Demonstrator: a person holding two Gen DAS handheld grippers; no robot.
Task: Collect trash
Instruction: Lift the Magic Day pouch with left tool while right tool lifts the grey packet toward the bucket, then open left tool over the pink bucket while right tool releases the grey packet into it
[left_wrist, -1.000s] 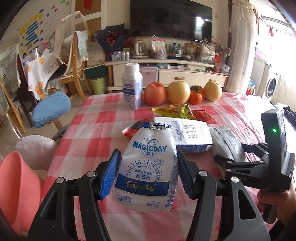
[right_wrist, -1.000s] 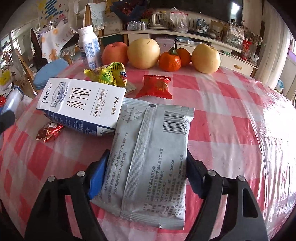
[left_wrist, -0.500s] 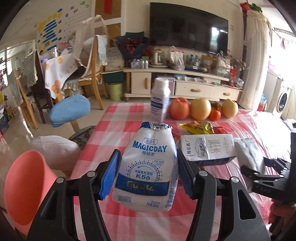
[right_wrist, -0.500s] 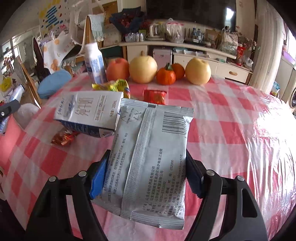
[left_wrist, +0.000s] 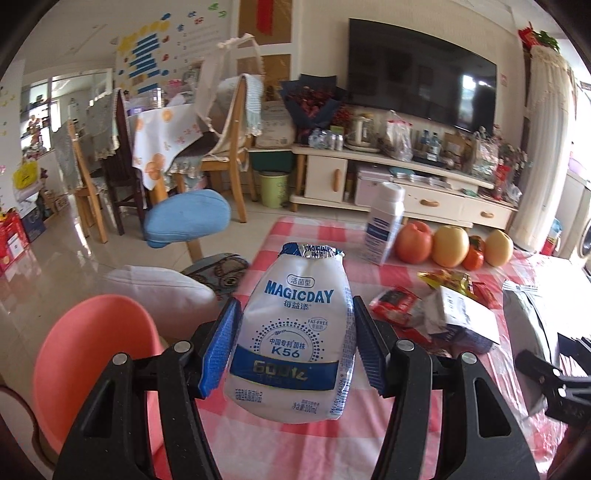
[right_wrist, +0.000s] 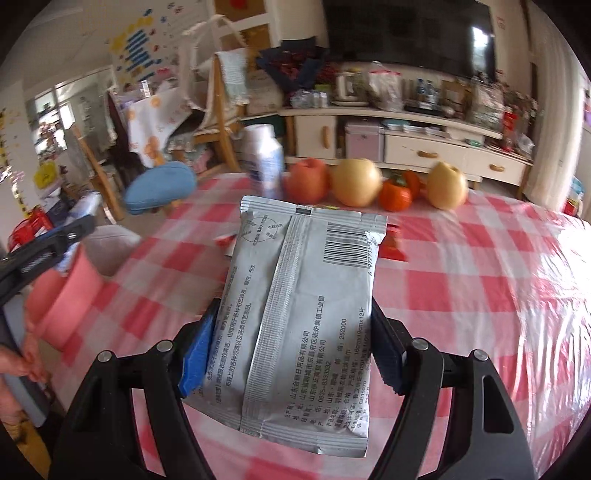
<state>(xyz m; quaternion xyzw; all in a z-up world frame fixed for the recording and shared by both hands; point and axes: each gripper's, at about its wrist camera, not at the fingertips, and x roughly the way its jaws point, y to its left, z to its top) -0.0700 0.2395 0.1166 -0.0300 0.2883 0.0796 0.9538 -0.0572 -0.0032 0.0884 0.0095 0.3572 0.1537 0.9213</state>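
I hold 2 grippers, 1 in each hand, above a table (left_wrist: 306, 236) covered in a pink-and-white checked cloth under clear plastic.

My left gripper (left_wrist: 294, 347) is clamped on a yogurt pouch (left_wrist: 293, 343), its 2 blue pads pressing the pouch's sides. The pouch is white, soft and rounded, narrowing toward a crumpled foil top that points away from me. It carries blue lettering reading MAGICDAY, a ring of blue dots around K56, and a dark blue band lower down. It hangs clear of the cloth. Below and to the left of this gripper is a pink bin (left_wrist: 92, 354), its open mouth turned toward the tool.

My right gripper (right_wrist: 291, 350) is clamped on a silver packet (right_wrist: 303, 325), pads gripping its 2 long edges. The packet is flat and rectangular, matte grey foil with a raised seam running down its length, a barcode near the far right corner, a round printed symbol near the far left corner, and rows of small dark text. It stands tilted up from the jaws, off the table.

Ahead and right of the left gripper, a crushed milk carton (left_wrist: 458, 321) lies on the cloth with a red wrapper (left_wrist: 395, 306) touching its left side and a yellow wrapper (left_wrist: 447, 278) just beyond. Farther ahead stand a white bottle (left_wrist: 384, 225) and a row of fruit (left_wrist: 448, 245).
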